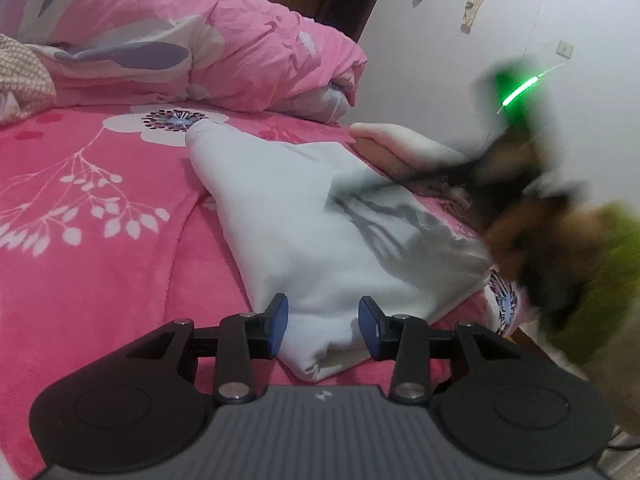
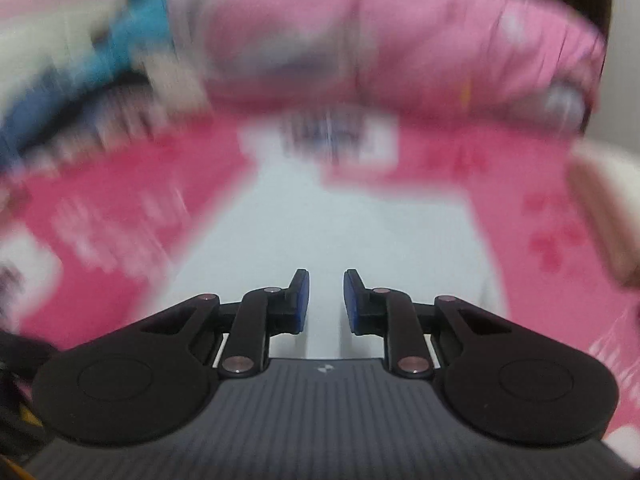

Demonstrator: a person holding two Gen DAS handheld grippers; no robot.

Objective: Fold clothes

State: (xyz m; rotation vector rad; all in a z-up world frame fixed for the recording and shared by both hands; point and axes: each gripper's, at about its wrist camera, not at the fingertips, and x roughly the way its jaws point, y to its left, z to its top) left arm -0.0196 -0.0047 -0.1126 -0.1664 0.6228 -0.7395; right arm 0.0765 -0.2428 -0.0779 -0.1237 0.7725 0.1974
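I see 1 white garment [image 1: 320, 216] lying on the pink bed sheet [image 1: 100, 240]. It is partly folded, with 1 pointed corner aimed at the big white flower printed on the sheet. Its near edge sits right in front of my left gripper [image 1: 323, 322].

My left gripper has 2 blue pads [image 1: 280, 320]. They stand apart with the thick folded edge of the white garment between them. The pads do not squeeze the cloth, so this claw is let go.

My right gripper [image 2: 326, 304] also has 2 blue pads [image 2: 302, 300]. There is a small gap between them, and I see only the white garment [image 2: 340, 220] behind the gap. Nothing is pinched there, so this claw is let go too. It hangs over the middle of the white garment. This view is very blurry.

Behind the garment I count 1 puffy pink quilt [image 1: 200, 40] bunched up at the back of the bed. To the right of the garment lies 1 small stack of folded cloth [image 1: 400, 148], cream on top and tan under it. In the left view, a blurry hand [image 1: 516, 232] with 1 green sleeve [image 1: 600, 272] is at the right side, and 1 green light [image 1: 520, 90] glows above it.
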